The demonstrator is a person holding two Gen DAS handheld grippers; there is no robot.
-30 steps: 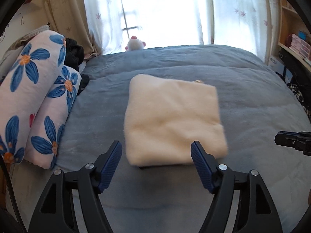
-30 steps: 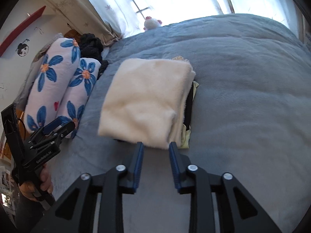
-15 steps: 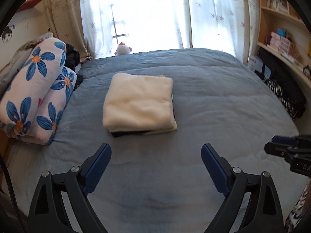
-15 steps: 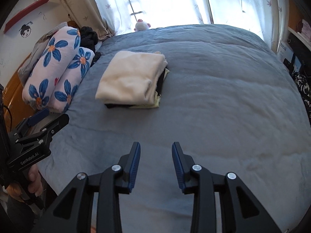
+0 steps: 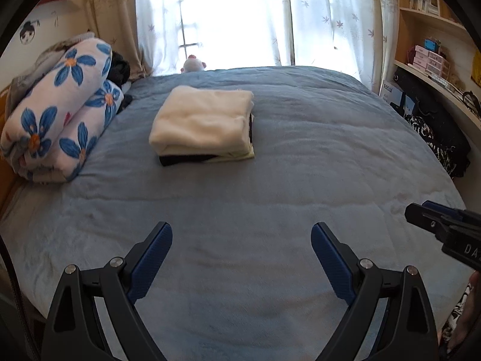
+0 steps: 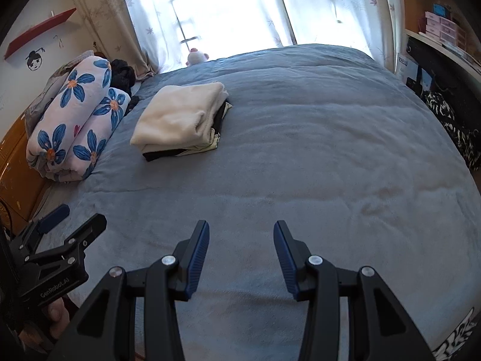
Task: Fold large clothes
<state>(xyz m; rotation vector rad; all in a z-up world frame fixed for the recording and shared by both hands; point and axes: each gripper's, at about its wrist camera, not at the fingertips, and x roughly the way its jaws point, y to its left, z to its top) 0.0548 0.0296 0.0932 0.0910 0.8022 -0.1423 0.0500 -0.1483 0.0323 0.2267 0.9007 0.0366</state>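
Blue bedspread [image 5: 270,180], folded cream stack [image 5: 203,120], floral bedroll [image 5: 57,114], sunlit curtains [image 5: 330,15]

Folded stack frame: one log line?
phase: post-fold | folded stack: on bed, untouched | left gripper: open, empty | right gripper: open, empty | both short of stack

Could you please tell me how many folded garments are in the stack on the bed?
3 at least: a cream fleece on top, a pale yellow piece beneath it, and a black one at the bottom. The edges overlap, so more layers may be hidden inside.
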